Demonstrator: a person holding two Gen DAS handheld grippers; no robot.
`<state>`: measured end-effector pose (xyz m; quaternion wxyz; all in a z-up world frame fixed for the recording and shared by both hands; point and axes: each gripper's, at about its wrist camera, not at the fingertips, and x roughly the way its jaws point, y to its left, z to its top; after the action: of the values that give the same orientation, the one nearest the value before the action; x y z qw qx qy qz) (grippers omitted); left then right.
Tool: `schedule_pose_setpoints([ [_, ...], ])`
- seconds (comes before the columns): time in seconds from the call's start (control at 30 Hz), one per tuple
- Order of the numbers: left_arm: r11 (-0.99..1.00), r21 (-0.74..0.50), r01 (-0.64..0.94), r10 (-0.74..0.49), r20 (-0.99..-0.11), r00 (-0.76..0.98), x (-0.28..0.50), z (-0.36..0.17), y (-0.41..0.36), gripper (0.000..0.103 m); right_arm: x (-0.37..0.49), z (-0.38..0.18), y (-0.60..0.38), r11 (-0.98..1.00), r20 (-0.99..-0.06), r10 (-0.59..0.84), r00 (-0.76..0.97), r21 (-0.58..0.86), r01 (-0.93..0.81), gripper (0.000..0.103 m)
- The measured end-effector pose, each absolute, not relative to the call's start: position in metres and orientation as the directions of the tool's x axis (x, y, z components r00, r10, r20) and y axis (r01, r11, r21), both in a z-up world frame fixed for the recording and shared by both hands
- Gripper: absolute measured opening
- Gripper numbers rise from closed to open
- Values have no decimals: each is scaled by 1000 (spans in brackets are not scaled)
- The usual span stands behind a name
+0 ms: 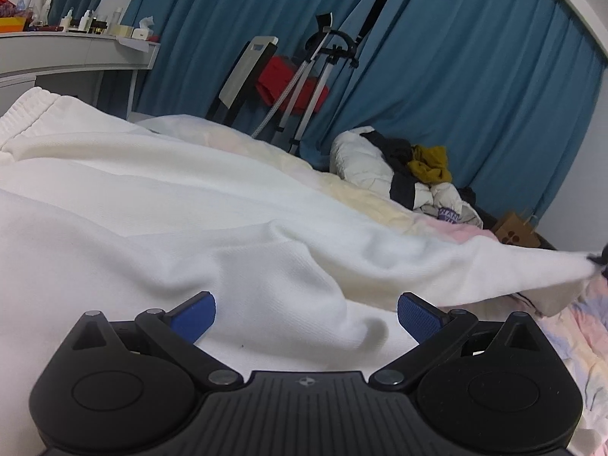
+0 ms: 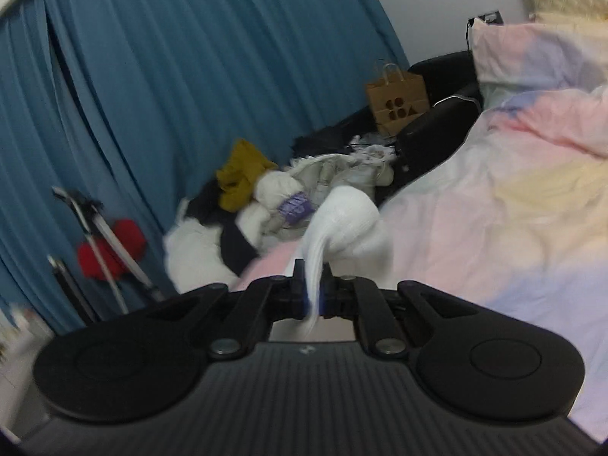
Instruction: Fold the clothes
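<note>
A white knit garment [image 1: 159, 205] lies spread over the bed, its ribbed hem at the far left. One corner is stretched out to the right, lifted off the bedding. My left gripper [image 1: 306, 317] hovers low over the garment, open, its blue pads [image 1: 418, 313] wide apart with cloth below and nothing between them. In the right wrist view my right gripper [image 2: 312, 292] is shut on a bunched white fold of the garment [image 2: 349, 220], which bulges up in front of the fingers.
The pastel bedcover [image 2: 513, 205] fills the right. Beyond the bed's edge lie a pile of clothes [image 1: 402, 167] with a mustard piece, a brown paper bag [image 2: 397, 100] and a metal stand with red cloth [image 1: 300, 79] before blue curtains. A white dresser [image 1: 72, 53] stands far left.
</note>
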<state>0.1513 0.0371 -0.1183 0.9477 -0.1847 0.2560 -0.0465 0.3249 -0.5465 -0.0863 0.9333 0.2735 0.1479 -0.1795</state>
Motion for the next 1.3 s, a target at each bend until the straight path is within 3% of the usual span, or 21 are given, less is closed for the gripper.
schedule_pose_setpoints([
  [0.17,934,-357,-10,-174,-480,860,152,-119,34,103,310,-183,-573,768,-590,-304,748,313,559,8],
  [0.23,936,-352,-8,-175,-483,858,151,-120,35,103,303,-210,-576,764,-629,-289,722,303,570,8],
  [0.33,933,-360,-11,-178,-487,855,152,-119,36,103,287,-219,-575,758,-620,-280,733,325,565,10],
  [0.6,934,-355,-46,-164,-540,825,165,-120,43,103,242,-171,-536,783,-588,-341,733,254,568,21],
  [0.7,935,-351,-57,-164,-568,806,167,-122,45,103,213,-155,-504,815,-559,-271,784,300,496,21],
  [1.13,943,-315,112,-264,-496,827,92,-78,39,103,122,-95,-373,951,-444,-51,895,252,179,21],
  [1.3,930,-367,30,-235,-529,815,61,-63,74,103,112,-103,-368,969,-471,-12,882,211,126,21],
])
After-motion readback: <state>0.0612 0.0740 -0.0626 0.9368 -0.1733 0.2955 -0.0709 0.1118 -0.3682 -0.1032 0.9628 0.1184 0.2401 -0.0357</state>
